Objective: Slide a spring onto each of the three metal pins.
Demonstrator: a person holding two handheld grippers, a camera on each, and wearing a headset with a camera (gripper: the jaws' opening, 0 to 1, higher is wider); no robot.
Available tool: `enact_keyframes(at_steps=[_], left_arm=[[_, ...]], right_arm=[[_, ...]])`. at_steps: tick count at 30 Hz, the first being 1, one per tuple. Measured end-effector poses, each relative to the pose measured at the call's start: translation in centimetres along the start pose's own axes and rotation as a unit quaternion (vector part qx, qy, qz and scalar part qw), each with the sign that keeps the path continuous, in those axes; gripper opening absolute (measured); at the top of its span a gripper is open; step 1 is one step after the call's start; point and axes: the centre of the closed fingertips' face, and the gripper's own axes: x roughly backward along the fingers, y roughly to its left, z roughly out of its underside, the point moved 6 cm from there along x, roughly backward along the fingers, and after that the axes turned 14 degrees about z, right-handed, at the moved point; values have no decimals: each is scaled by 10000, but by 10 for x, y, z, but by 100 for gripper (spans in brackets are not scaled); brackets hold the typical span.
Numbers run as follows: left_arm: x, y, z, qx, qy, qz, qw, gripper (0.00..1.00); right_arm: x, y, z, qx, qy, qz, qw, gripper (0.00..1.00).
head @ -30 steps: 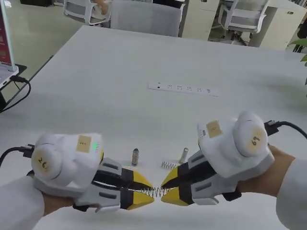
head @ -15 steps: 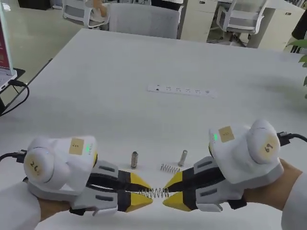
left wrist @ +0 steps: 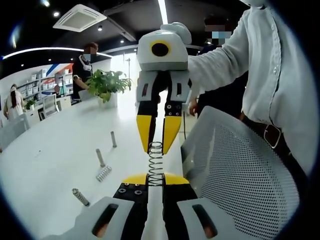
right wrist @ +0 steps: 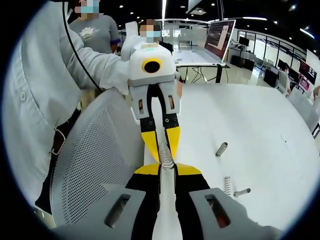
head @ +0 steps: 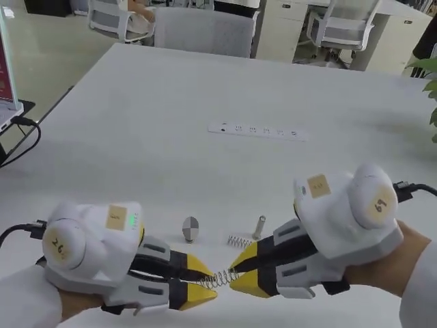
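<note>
In the head view, the spring [head: 220,277] is held low over the white worktop [head: 205,89]. Its long axis runs left to right, from the left gripper [head: 203,285] to the right gripper [head: 235,268], and each end is pinched between yellow-tipped fingers closed on it. The grippers are pointed at each other, tip to tip. Each is grasped from behind, by the left hand [head: 76,302] at the lower left and the right hand [head: 382,263] at the lower right, both in white sleeves. Just beyond the tips, a sprung pin [head: 190,229], a loose spring [head: 239,240] and a bare pin [head: 260,226] are seen on the worktop, the loose spring just beside the bare pin. A power strip [head: 258,130] lies well beyond them. In the left gripper view, the spring [left wrist: 156,162] is seen running straight ahead from the closed fingers of the left gripper [left wrist: 155,180] to the tips of the right gripper [left wrist: 156,146], which is faced head-on. To its left are the sprung pin [left wrist: 80,197], the loose spring [left wrist: 104,173], the bare pin [left wrist: 100,158] and a second bare pin [left wrist: 113,139]. In the right gripper view, the spring [right wrist: 166,160] is seen foreshortened, clamped by the right gripper [right wrist: 166,169] and reaching the left gripper [right wrist: 161,150]. The sprung pin [right wrist: 221,149], the loose spring [right wrist: 227,185] and the bare pin [right wrist: 241,192] are seen to the right.
</note>
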Motion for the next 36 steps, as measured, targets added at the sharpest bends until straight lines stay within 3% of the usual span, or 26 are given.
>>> enact_keyframes(at_steps=[14,27,36], left_arm=[[-4,-1,3,8,29,11,10000,2],[-5,-1,-2,-23,-208,28,9998,2],[-5,-1,-2,-54,-215,16,9998,2]], right_arm=[[-1,3,-12,213,-20,-59,9998,8],[-7,7,-14,383,0,-154,9991,10],[-9,7,-14,402,62,-188,9990,9]])
